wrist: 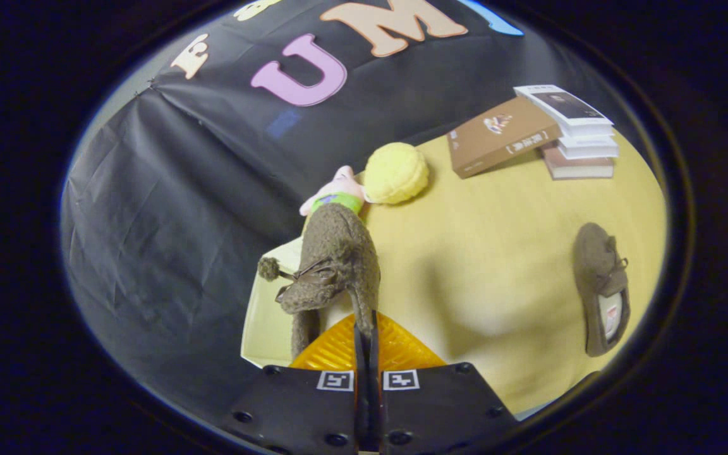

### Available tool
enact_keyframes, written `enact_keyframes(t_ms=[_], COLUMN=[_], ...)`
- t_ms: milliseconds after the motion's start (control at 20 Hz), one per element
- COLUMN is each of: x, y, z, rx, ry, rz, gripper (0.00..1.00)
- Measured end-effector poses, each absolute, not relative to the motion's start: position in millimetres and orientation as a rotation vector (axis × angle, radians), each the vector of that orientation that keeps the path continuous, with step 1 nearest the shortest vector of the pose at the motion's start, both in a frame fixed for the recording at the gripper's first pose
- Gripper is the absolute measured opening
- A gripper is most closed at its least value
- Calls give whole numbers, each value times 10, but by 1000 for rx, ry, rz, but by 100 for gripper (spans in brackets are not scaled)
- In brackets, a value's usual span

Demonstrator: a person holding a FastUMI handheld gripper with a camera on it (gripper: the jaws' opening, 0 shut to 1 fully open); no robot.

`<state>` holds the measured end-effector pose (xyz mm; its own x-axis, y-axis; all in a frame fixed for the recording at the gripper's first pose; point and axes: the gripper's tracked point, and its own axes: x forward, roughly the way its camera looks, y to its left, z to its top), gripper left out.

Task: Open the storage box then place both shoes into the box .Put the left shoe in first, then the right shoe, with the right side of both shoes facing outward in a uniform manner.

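My gripper (367, 335) is shut on the heel rim of a fuzzy brown shoe (332, 265), which hangs lifted above the tabletop with its toe pointing away from me. A bow and a pom-pom (268, 268) show on its left side. A second matching brown shoe (603, 291) lies flat on the yellow table (497, 265), far off to the right of the fingers, with its opening towards me. The storage box cannot be made out.
A plush doll with a yellow knitted hat (395, 172) lies just beyond the held shoe, near the table's far edge. A stack of books (566, 133) stands at the far right, a brown book leaning on it. The table's left edge runs under the held shoe.
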<state>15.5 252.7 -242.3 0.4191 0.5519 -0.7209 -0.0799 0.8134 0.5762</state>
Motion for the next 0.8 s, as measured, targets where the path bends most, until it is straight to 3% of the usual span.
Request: enact_keyframes(t_ms=[350,800], x=[142,2], y=[3502,4294], z=[-2303,-2814], rx=[535,476], ry=[1099,1186], rz=[483,421], gripper=[3,3])
